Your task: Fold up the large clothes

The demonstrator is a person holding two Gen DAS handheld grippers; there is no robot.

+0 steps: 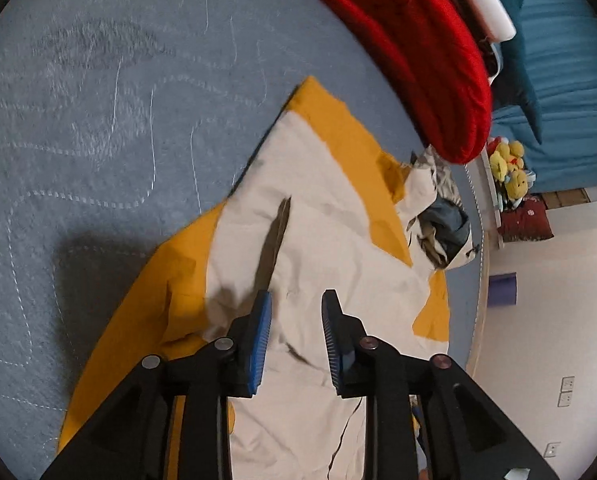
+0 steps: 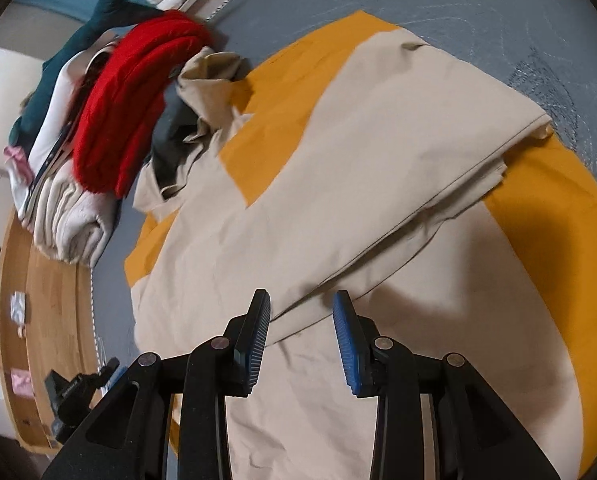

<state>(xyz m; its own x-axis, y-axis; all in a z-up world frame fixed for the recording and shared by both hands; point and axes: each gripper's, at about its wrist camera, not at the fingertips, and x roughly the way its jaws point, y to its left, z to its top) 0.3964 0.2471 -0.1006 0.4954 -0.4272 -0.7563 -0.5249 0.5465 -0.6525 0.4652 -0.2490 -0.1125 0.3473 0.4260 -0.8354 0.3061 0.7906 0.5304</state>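
A large beige and mustard-yellow jacket [image 1: 318,232] lies spread on a blue-grey quilted cover [image 1: 98,140]. Its hood end [image 1: 442,216] is bunched at the far side. My left gripper [image 1: 296,296] hovers just over the beige middle panel, jaws apart, nothing pinched between the blue pads. In the right wrist view the same jacket [image 2: 358,168] shows a beige layer folded across it, with a stitched edge running diagonally. My right gripper [image 2: 301,296] sits right above that folded edge, open, and the pads do not press the cloth.
A folded red knit [image 1: 422,60] lies by the hood, on a stack of folded clothes [image 2: 66,200]. Yellow plush toys [image 1: 508,168] and a blue mattress [image 1: 566,72] lie past the bed edge. A wooden floor [image 2: 46,300] and a black device [image 2: 78,396] show on the left.
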